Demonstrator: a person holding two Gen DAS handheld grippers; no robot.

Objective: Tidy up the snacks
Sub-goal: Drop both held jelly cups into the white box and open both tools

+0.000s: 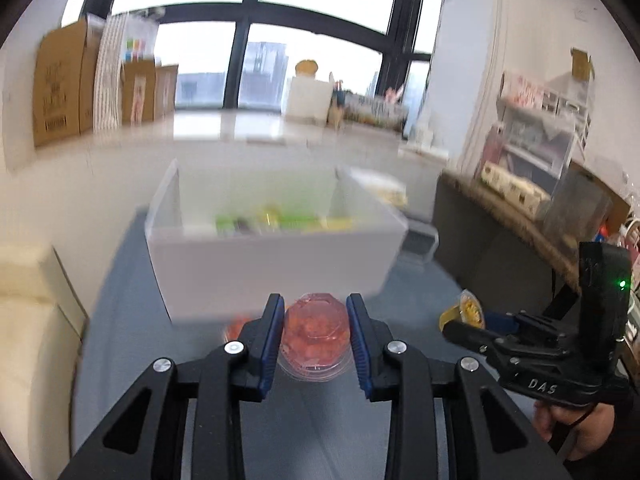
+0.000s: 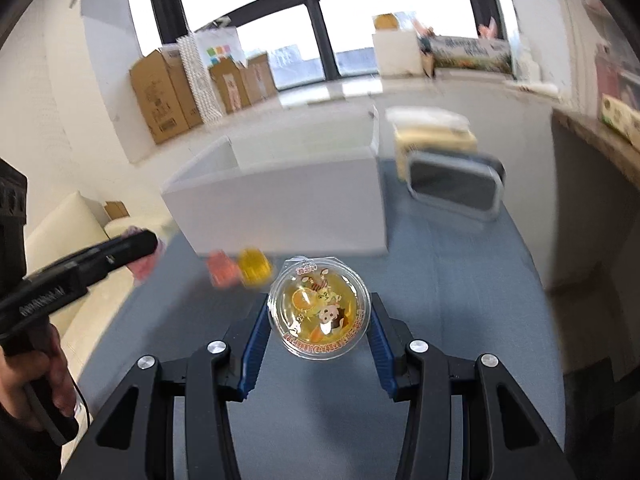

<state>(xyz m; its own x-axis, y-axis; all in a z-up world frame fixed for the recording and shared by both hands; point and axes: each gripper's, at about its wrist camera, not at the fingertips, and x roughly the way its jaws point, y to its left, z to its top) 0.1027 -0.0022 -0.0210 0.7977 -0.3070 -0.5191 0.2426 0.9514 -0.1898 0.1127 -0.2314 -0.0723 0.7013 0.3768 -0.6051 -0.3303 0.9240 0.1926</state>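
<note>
My left gripper [image 1: 315, 309] is shut on a red jelly cup [image 1: 316, 340], held above the blue table in front of a white open box [image 1: 276, 264] with green and yellow packets inside. My right gripper [image 2: 319, 305] is shut on a yellow jelly cup [image 2: 320, 314] with a cartoon lid, also lifted near the white box [image 2: 280, 212]. Two loose cups, one orange-red [image 2: 222, 271] and one yellow [image 2: 254, 266], lie at the foot of the box. In the left wrist view, the right gripper [image 1: 460, 326] and its yellow cup [image 1: 471, 307] show to the right.
A grey-lidded container [image 2: 456, 188] and a cream package [image 2: 436, 136] sit right of the box. A dark shelf unit [image 1: 500, 240] with boxes stands at the right, and a cream cushion [image 1: 32, 340] at the left. Cardboard boxes [image 2: 164, 96] line the window ledge.
</note>
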